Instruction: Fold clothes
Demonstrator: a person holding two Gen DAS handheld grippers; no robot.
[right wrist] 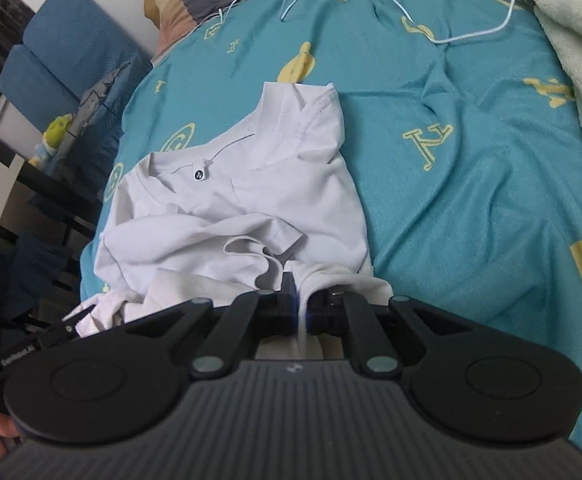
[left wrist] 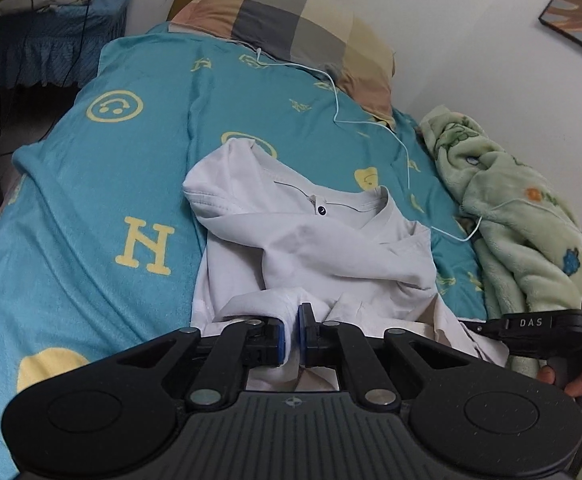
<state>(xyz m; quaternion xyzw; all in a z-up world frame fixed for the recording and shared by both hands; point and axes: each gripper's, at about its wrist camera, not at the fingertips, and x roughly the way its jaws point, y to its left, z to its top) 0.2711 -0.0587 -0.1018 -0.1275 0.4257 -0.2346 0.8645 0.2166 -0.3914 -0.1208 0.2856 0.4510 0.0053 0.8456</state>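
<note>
Nearest to us, our left gripper (left wrist: 293, 334) pinches a fold of the white T-shirt (left wrist: 311, 240) between its fingers, and our right gripper (right wrist: 301, 308) is clamped on another bit of its hem. The shirt lies rumpled on the teal bedsheet (left wrist: 91, 184), collar away from us. Beyond, a white cable (left wrist: 371, 120) trails toward the checked pillow (left wrist: 291, 20); a green blanket (left wrist: 511, 200) sits alongside.

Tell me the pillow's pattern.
The pillow has large checks in grey, beige and pink; clearest in the left wrist view.

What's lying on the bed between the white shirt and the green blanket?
A thin white cable crosses the teal bedsheet between the white shirt and green blanket, seen in the left wrist view.
</note>
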